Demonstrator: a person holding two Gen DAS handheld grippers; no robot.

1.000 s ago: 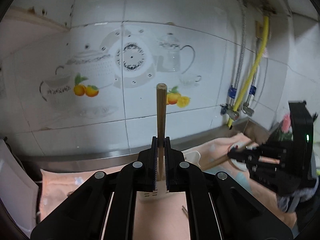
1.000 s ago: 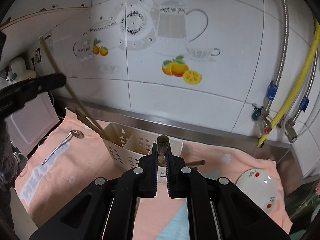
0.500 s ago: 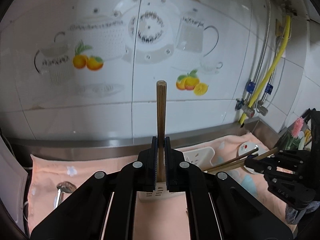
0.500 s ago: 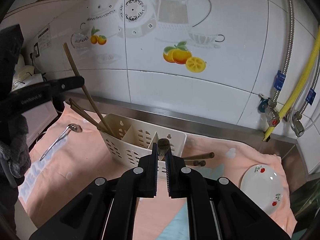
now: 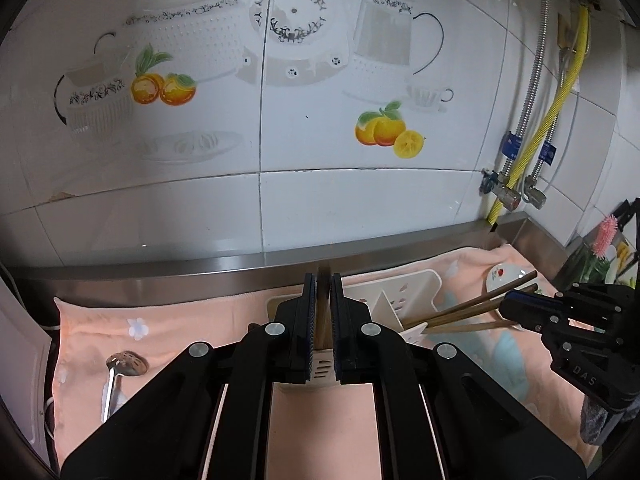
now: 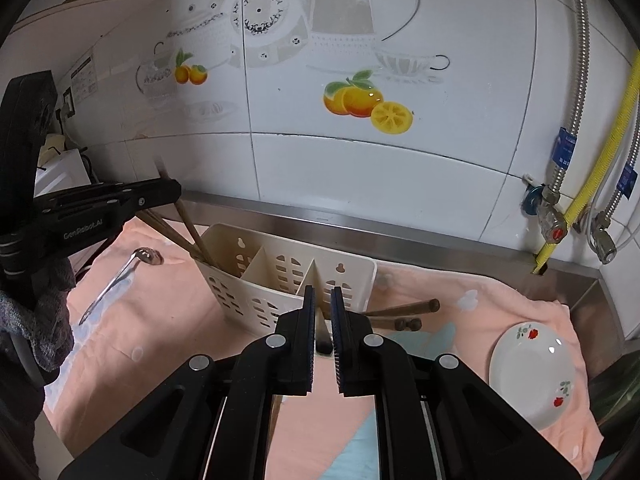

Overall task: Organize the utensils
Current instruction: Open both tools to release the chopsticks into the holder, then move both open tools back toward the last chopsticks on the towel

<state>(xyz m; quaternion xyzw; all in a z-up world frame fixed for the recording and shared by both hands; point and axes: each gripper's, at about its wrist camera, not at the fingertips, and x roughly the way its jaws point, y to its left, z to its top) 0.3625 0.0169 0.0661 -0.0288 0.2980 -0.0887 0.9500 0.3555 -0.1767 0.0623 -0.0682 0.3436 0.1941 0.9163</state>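
Trainee: Grip state first. What do we hold, and where?

Instructor: We hold one stick in each tool. The left gripper (image 5: pixel 323 280) is closed on the upright chopstick (image 6: pixel 192 228). Its lower end is inside the left-end compartment of the utensil caddy (image 6: pixel 256 300), beside the stored chopsticks (image 6: pixel 172 232). The right gripper (image 6: pixel 323 292) clamps the level chopstick (image 5: pixel 468 326) near its butt, with the tip close to the caddy's right end. Blur hides how firm either clamp is.

Trainee: Why is one upright and the other level?

Instructor: We judge that the upright hold lines the stick up with the narrow compartment, so it can go straight down without catching the divider. The level stick reads as the next item in hand — it is kept low and off to the side, clear of the left tool's path.

Trainee: What remains on the cloth (image 6: pixel 168 320)?

Instructor: Two loose chopsticks (image 6: pixel 404 307) lie just behind the right gripper, and a slotted spoon (image 5: pixel 124 362) lies to the left of the caddy. A small plate (image 6: pixel 532 376) sits well apart on the right. The sorting is partly done — the middle and right compartments look empty.
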